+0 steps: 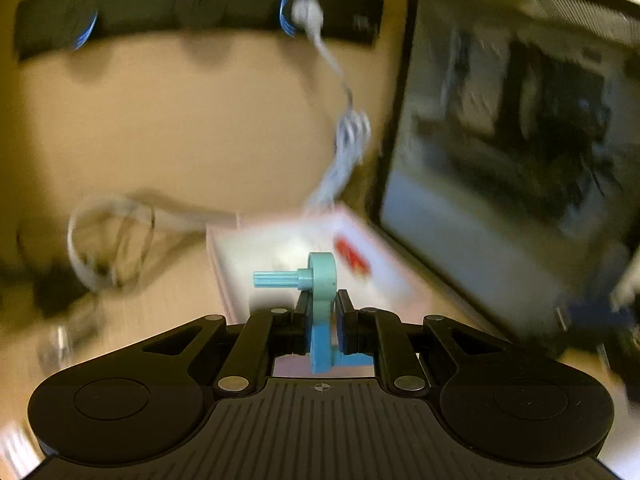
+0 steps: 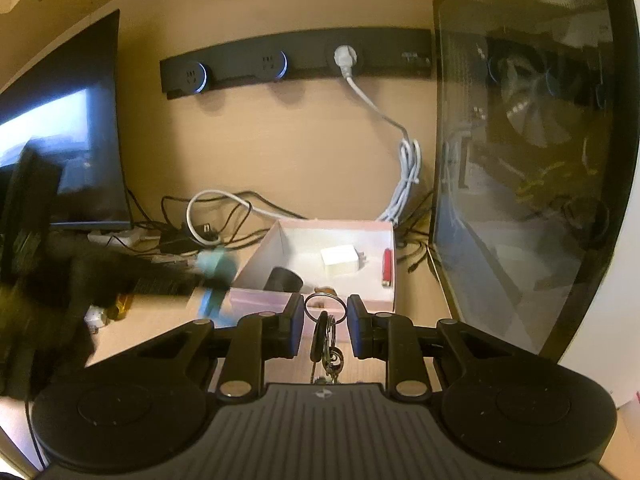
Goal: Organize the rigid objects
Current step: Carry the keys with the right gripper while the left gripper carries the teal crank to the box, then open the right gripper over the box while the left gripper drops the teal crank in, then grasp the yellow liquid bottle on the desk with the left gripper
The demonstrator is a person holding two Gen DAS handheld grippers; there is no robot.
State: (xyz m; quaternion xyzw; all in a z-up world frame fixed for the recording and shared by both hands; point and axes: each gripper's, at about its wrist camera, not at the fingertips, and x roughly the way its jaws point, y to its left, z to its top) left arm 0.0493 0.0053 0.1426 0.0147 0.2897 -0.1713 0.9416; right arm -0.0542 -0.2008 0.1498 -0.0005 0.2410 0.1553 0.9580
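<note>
From the right wrist view, the pink-white box (image 2: 320, 256) at 12 o'clock is open on top. A glass-sided computer case (image 2: 520, 160) walls off 3 o'clock; tangled cables (image 2: 208, 220) and a monitor (image 2: 68, 140) crowd 10 o'clock.

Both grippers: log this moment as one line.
left gripper: shut on blue crank part | right gripper: around key ring, grip unclear | pink box: charger, red stick inside

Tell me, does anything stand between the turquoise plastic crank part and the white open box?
Nothing visible does. The left claw holds the turquoise plastic crank part, and the white open box lies directly ahead.
</note>
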